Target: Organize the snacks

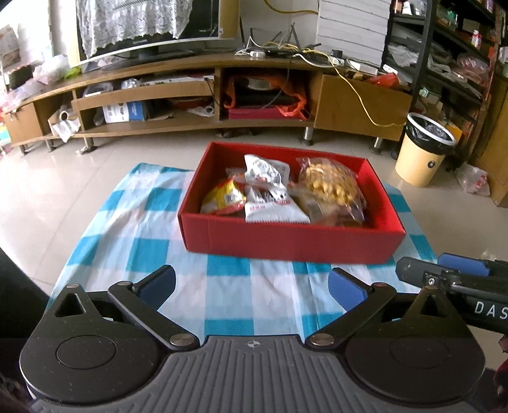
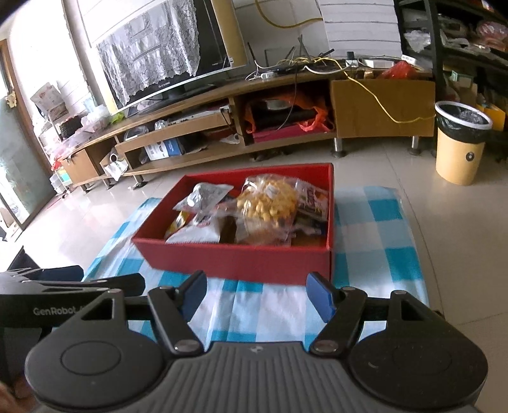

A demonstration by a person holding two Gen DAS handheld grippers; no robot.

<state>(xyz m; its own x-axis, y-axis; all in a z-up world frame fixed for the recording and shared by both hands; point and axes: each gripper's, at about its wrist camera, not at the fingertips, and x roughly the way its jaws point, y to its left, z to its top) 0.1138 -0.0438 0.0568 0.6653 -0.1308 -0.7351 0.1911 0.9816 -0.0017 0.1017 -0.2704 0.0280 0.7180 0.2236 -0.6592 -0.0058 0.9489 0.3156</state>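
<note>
A red box (image 1: 285,241) (image 2: 235,260) stands on a blue-and-white checked cloth (image 1: 133,228) (image 2: 374,228). Inside lie several snacks: a clear bag of yellow pieces (image 1: 330,184) (image 2: 266,206), white packets (image 1: 270,171) (image 2: 206,195), and a yellow-red packet (image 1: 225,198). My left gripper (image 1: 252,284) is open and empty, held above the cloth in front of the box. My right gripper (image 2: 257,294) is open and empty, also just in front of the box. Each gripper shows at the edge of the other's view: the right one (image 1: 444,273), the left one (image 2: 73,282).
A long wooden TV stand (image 1: 203,95) (image 2: 222,127) with a lace-covered TV (image 1: 139,28) runs behind. A yellow waste bin (image 1: 425,149) (image 2: 460,143) stands at the right on the tiled floor. Dark shelves (image 1: 460,47) fill the far right.
</note>
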